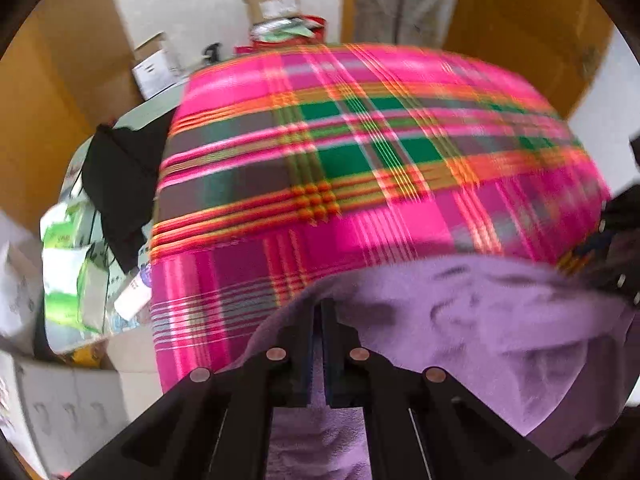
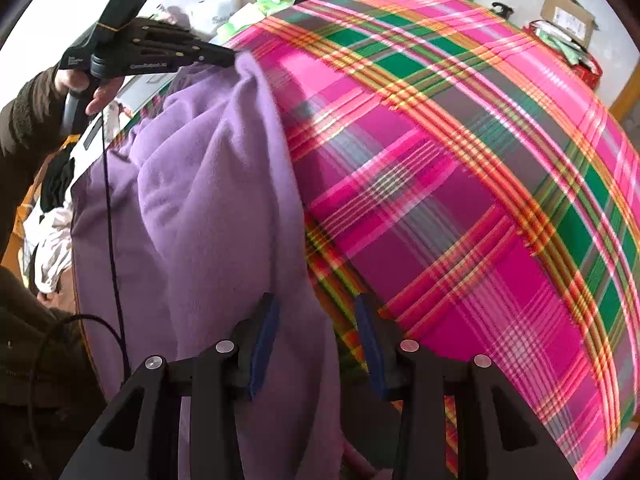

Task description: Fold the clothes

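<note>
The left gripper [image 1: 319,312] is pinching the purple garment's [image 1: 480,320] edge, jaws nearly together. The right gripper [image 2: 316,320] is standing half open astride that garment's other edge, not visibly clamping it. The garment is lying on the plaid cloth [image 1: 360,140]. Beyond, a black garment [image 1: 120,184], green packets [image 1: 64,272] and cardboard boxes [image 1: 272,4] are crowding the far side.

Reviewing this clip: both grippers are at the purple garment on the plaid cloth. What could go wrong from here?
1. The left gripper is shut on only the edge of the purple garment; it may slip out when lifted.
2. The right gripper straddles both the garment and the plaid cloth, so closing might pinch the cloth too.
3. The black cable lies over the garment and could snag.
</note>
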{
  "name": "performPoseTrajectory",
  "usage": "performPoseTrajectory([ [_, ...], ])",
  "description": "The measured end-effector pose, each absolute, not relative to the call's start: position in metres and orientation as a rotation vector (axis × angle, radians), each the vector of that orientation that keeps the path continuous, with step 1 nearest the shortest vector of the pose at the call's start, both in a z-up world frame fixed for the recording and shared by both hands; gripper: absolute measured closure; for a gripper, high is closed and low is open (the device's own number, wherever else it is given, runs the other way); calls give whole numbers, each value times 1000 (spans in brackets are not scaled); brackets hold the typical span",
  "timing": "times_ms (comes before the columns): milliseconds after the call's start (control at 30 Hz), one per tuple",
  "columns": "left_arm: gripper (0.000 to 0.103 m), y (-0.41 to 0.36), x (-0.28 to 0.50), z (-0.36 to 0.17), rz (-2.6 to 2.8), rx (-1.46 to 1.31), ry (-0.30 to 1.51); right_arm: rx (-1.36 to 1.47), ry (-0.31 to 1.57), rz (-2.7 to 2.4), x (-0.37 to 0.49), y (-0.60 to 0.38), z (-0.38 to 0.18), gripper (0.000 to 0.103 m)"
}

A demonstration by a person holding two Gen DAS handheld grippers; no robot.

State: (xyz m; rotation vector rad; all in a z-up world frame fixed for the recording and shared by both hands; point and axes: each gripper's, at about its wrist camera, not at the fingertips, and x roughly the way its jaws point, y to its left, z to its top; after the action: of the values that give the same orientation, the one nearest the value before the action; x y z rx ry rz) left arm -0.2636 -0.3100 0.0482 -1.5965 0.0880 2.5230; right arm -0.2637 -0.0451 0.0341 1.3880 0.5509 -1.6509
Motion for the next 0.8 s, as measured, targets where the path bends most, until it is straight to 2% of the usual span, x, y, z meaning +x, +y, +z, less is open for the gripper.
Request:
performPoseTrajectory([
  [333, 102, -340, -259, 69, 2662, -1466, -207, 1393, 370, -1626, -274, -49, 35, 61],
  [600, 102, -328, -256, 63, 2638, -1482, -115, 1440, 423, -1609, -268, -59, 25, 61],
  [700, 102, -328, -255, 61, 2633, -1488, -106, 1463, 516, -1626, -267, -58, 19, 61],
  [800, 102, -332, -255, 55, 2630, -1513, -129, 1480, 510, -1627, -268, -52, 17, 62],
])
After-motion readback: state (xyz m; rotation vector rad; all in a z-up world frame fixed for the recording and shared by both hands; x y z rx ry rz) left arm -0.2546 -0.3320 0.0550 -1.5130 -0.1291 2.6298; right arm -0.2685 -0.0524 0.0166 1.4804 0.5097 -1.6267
